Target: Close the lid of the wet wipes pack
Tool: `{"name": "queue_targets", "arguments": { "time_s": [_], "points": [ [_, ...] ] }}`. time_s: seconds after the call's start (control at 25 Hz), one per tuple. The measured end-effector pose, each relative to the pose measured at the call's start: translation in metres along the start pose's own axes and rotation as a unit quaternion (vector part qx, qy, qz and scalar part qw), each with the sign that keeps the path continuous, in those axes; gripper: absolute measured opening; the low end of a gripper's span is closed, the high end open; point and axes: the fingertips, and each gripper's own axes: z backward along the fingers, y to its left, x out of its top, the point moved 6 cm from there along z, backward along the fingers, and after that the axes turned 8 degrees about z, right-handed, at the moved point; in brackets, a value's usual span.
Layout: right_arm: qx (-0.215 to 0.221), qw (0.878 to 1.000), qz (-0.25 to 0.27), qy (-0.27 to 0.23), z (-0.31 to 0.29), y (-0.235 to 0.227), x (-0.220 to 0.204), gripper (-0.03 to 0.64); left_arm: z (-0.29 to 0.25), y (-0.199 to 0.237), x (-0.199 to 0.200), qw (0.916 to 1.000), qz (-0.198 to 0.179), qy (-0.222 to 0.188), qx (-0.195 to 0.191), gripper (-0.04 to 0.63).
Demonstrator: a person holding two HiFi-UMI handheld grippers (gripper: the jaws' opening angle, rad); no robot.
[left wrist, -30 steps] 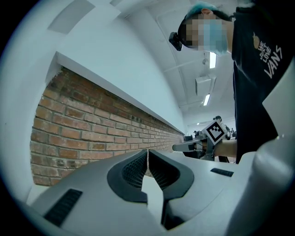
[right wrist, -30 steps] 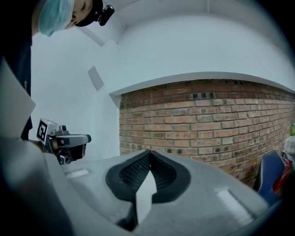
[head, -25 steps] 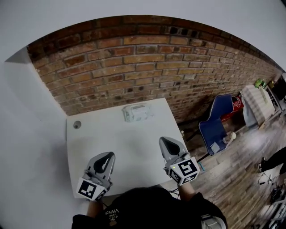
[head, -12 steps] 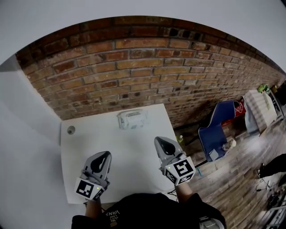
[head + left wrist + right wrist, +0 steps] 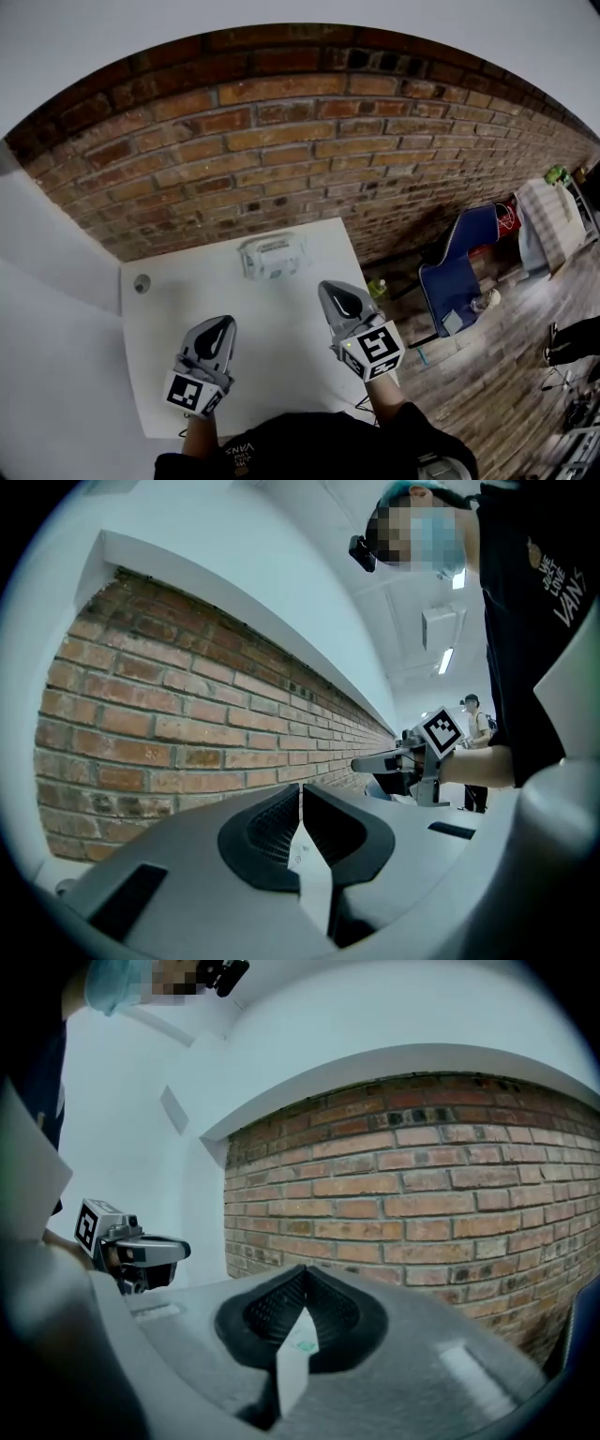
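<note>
Shirt [image 5: 281,452] print reads "VANS". Wet wipes pack [image 5: 272,256]: white, label too small to read, at far edge of white table [image 5: 277,337], by brick wall [image 5: 281,141]. Left gripper [image 5: 225,323], right gripper [image 5: 330,289]: jaws together, empty, well apart from pack.

Both grippers are up in front of the body, side by side and well apart, noses pointing forward. Left gripper [image 5: 222,327]: jaws pressed together, nothing between them. Right gripper [image 5: 329,289]: jaws together too, empty, and it sits a touch further forward than the left.
</note>
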Motion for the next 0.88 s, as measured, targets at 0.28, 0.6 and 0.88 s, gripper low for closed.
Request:
{"name": "queue_targets", "arguments": {
  "time_s": [0.28,0.6,0.88],
  "points": [
    [0.012,1.000,0.003,0.002,-0.036,-0.016,-0.013,-0.003,-0.026,0.024,-0.016,0.9996,0.009,0.020,0.017,0.012],
    [0.019,0.999,-0.004,0.027,-0.072,-0.031,-0.035,-0.003,-0.057,0.047,-0.038,0.9984,0.009,0.041,0.039,0.012],
    [0.024,0.999,-0.012,0.026,-0.100,-0.041,-0.048,-0.003,-0.078,0.074,-0.062,0.9983,-0.034,0.024,0.041,0.012]
  ]
}}
